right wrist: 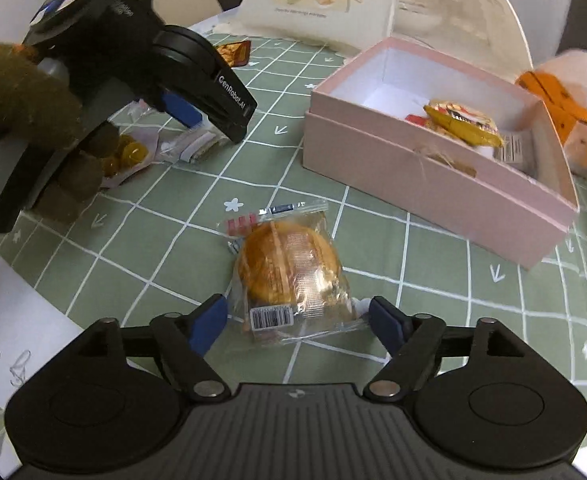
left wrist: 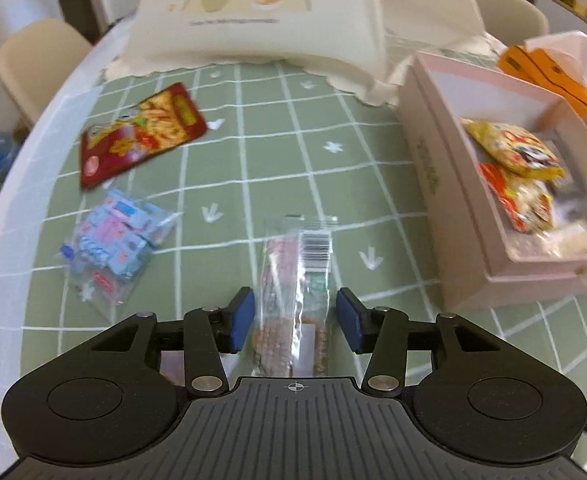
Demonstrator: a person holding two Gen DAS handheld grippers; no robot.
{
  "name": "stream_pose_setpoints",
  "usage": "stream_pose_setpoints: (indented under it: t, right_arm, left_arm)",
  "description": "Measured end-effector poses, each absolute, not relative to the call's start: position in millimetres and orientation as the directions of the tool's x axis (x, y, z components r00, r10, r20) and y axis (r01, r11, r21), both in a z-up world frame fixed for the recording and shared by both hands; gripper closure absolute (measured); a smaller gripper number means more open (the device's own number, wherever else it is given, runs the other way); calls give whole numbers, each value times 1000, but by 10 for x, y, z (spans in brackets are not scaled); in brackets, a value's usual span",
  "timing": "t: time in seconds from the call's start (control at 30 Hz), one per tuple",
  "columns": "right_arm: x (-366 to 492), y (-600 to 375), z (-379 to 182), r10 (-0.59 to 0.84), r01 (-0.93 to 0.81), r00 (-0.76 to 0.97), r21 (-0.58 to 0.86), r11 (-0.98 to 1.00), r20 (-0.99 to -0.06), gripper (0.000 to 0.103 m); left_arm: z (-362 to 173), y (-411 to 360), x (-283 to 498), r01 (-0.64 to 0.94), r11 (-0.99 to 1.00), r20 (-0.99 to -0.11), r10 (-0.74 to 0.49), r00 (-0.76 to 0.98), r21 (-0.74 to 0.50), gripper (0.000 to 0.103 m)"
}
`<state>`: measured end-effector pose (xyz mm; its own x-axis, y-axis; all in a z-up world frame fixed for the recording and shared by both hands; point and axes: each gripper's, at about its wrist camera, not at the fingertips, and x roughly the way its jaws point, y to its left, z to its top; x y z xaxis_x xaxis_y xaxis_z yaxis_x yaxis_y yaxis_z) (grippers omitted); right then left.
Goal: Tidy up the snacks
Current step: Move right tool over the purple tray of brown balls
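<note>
Left gripper point(left wrist: 295, 320) jaws sat spread around the clear-wrapped snack bar point(left wrist: 293, 280), bottom center. Right gripper point(right wrist: 297, 318) was spread around the bun point(right wrist: 289, 268). Pink box point(right wrist: 413, 168) upper right; only the left view caught 2 packets, red point(left wrist: 141, 136) and blue point(left wrist: 113, 248).

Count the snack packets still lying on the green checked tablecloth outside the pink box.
4: a red flat packet, a blue-and-pink candy bag, a long clear-wrapped bar and a clear-wrapped round bun. Others may be hidden.
</note>
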<state>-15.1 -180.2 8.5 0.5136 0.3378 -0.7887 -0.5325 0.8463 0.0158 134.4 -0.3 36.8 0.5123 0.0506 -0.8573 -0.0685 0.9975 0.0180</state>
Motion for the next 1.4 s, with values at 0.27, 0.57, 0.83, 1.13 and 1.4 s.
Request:
stream_pose_setpoints:
  t: [0.27, 0.57, 0.83, 1.13, 1.4]
  right_arm:
    - [-207, -1794, 31, 344, -556, 494, 14, 831, -798, 0]
    - [-84, -1995, 193, 348, -562, 461, 35, 826, -816, 13]
    - [118, -1497, 548, 500, -665, 433, 109, 739, -750, 14]
    - [161, -311, 632, 560, -743, 313, 169, 647, -767, 14]
    - [195, 531, 459, 478, -778, 301, 78, 624, -825, 14]
  left_arm:
    - [389, -173, 764, 99, 992, -852, -114, 511, -73, 60]
    - [445, -73, 62, 50, 974, -873, -221, 435, -221, 63]
    - [493, 193, -228, -57, 978, -894, -160, 419, -202, 63]
    - [519, 764, -572, -221, 927, -871, -175, 459, -302, 64]
    - [477, 1173, -683, -285, 883, -855, -209, 474, -374, 63]
